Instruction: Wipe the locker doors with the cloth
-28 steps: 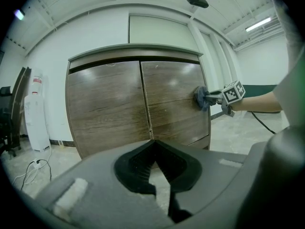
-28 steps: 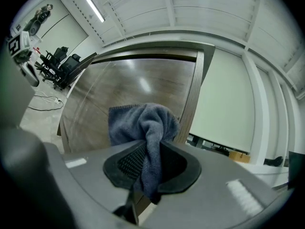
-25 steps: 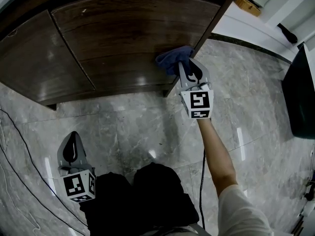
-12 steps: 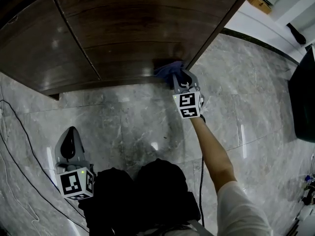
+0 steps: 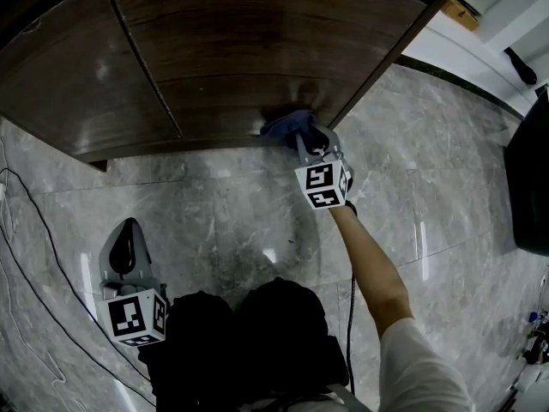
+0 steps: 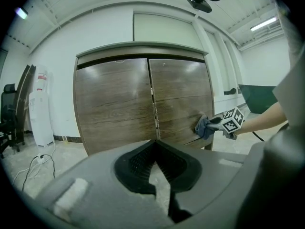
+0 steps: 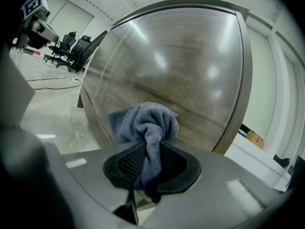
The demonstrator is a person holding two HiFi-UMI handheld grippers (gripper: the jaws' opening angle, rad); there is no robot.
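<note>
Right gripper: clamped on the blue cloth, pressed against the locker door, frame centre.
Left gripper: closed, empty, lower left.

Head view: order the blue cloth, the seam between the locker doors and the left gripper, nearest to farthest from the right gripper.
1. Blue cloth: in the right gripper's tongs.
2. Door seam: to its left.
3. Left gripper: low left, by the legs.

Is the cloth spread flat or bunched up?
Bunched: the cloth is a crumpled wad, one twisted fold clamped in the right gripper, against the locker door.
</note>
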